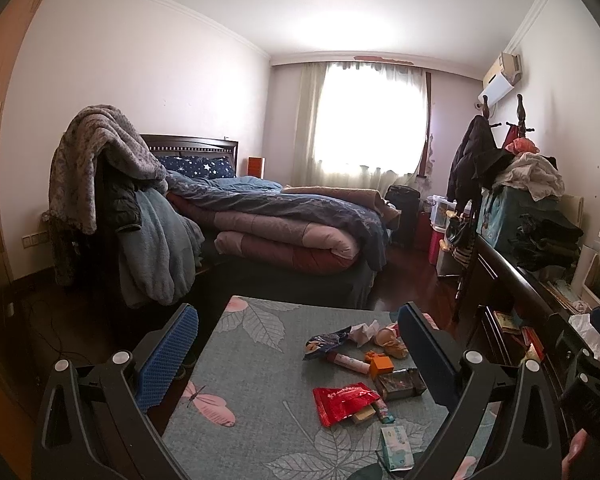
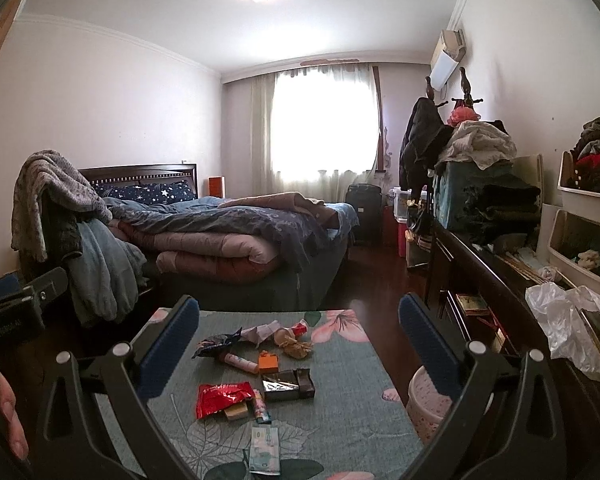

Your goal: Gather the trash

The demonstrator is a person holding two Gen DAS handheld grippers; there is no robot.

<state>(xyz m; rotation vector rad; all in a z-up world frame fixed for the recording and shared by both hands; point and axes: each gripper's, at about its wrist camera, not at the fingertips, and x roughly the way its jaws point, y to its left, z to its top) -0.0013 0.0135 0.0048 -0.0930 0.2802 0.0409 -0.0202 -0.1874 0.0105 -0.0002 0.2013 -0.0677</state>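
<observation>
A small table with a grey leaf-print cloth (image 1: 256, 364) (image 2: 340, 400) holds scattered trash: a red foil wrapper (image 1: 342, 402) (image 2: 220, 398), a dark open box (image 1: 400, 384) (image 2: 288, 384), an orange box (image 1: 381, 365) (image 2: 269, 363), a pink tube (image 1: 350, 361) (image 2: 240, 361), a blue wrapper (image 1: 326, 342) (image 2: 216, 344), crumpled paper (image 1: 362, 332) (image 2: 260, 330), a tissue pack (image 1: 396, 448) (image 2: 265, 450). My left gripper (image 1: 300, 332) and right gripper (image 2: 300, 320) are both open and empty, held above the table's near side.
A pinkish waste bin (image 2: 428, 400) stands right of the table. A bed (image 1: 284, 220) piled with quilts is behind. A dark sideboard (image 2: 480, 264) with clothes and a plastic bag (image 2: 568, 328) runs along the right. A chair draped with blankets (image 1: 108, 200) stands left.
</observation>
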